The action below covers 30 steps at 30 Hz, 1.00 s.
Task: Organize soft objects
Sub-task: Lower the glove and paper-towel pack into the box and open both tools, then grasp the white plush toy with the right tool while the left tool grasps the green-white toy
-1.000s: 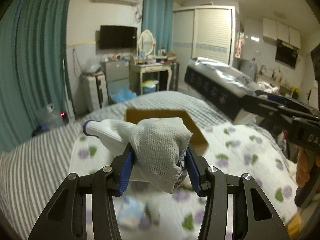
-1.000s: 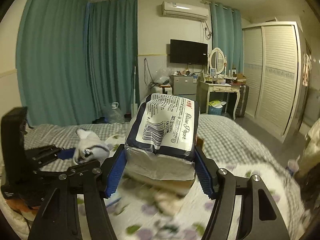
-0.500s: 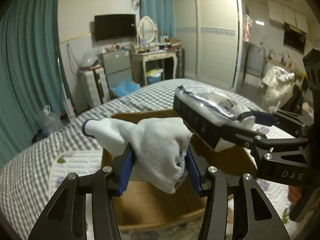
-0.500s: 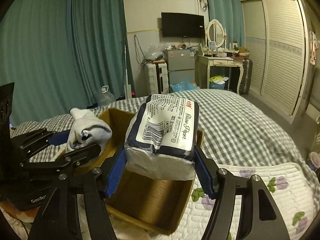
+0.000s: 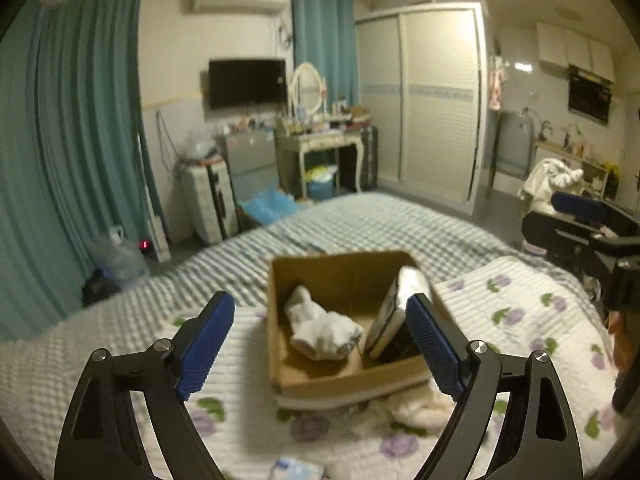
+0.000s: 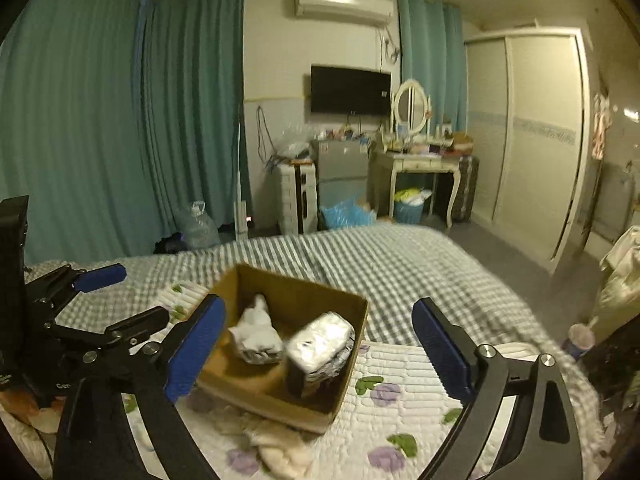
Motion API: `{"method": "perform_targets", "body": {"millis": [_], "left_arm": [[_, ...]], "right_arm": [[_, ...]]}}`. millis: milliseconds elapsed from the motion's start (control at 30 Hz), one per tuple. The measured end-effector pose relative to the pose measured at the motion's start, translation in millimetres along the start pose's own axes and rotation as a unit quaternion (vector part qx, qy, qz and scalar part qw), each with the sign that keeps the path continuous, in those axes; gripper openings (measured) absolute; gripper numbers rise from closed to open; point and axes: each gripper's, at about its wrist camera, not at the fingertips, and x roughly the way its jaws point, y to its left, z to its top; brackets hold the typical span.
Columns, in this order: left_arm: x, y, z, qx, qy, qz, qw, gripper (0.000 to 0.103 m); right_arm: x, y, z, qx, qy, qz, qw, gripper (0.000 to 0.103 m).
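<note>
An open cardboard box (image 5: pixel 344 384) (image 6: pixel 352 320) sits on the bed. Inside it lie a white glove (image 5: pixel 320 330) (image 6: pixel 256 340) on the left and a tissue paper pack (image 5: pixel 396 312) (image 6: pixel 320 340) leaning on the right wall. My left gripper (image 5: pixel 320 344) is open and empty, held back above the box's near side. My right gripper (image 6: pixel 320 352) is open and empty, also above and behind the box. Each gripper shows at the edge of the other's view, the right one (image 5: pixel 580 220) and the left one (image 6: pixel 100 292).
The bed has a white floral quilt (image 5: pixel 520 320) over a striped cover (image 6: pixel 400 260). A crumpled white cloth (image 5: pixel 416 404) (image 6: pixel 280 444) lies in front of the box and a small blue-white packet (image 5: pixel 296 470) near the bottom edge. Curtains, a dresser and a wardrobe stand beyond.
Both grippers have opened and let go of the glove and the tissue pack, which now lie in the box. Both grippers have pulled back from the box.
</note>
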Motion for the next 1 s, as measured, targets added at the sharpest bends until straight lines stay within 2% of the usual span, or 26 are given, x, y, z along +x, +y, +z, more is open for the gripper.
{"method": "perform_targets", "body": {"millis": [67,200,300,367,567,700,767,900,1000], "left_arm": [[-38.2,-0.5,1.7,0.012,-0.020,0.008,0.9997,0.095],[-91.6,2.6,-7.9,0.021,-0.039,0.010,0.9989,0.095],[-111.7,6.1,-35.1,0.018,-0.023,0.018,0.9994,0.095],[-114.8,6.1,-58.4,0.007,-0.012,0.021,0.9997,0.095],[-93.3,10.4,-129.6,-0.023,0.032,0.022,0.9990,0.095],[-68.3,6.7,-178.7,-0.031,0.061,0.036,0.9970,0.095],[-58.1,6.1,-201.9,-0.034,0.086,0.029,0.9953,0.094],[-44.3,10.7,-225.0,-0.047,0.127,0.019,0.9906,0.094],[-39.8,9.4,-229.0,-0.044,0.136,0.023,0.9895,0.094]], "right_arm": [[-41.7,9.9,6.5,-0.008,-0.010,-0.007,1.000,0.103],[-100.4,38.8,5.1,-0.035,-0.014,-0.020,0.999,0.103],[-126.3,63.8,-12.6,-0.052,-0.005,-0.020,0.998,0.103],[-135.6,77.7,-36.1,-0.057,0.007,-0.013,0.998,0.103],[-119.7,105.7,-118.1,-0.063,0.046,-0.012,0.997,0.103],[-83.2,111.8,-173.6,-0.041,0.089,-0.009,0.995,0.103],[-59.2,111.1,-203.7,-0.017,0.124,0.003,0.992,0.103],[-29.7,113.6,-250.9,-0.005,0.174,0.022,0.984,0.097],[-14.8,112.8,-270.4,0.010,0.199,0.033,0.979,0.089]]}}
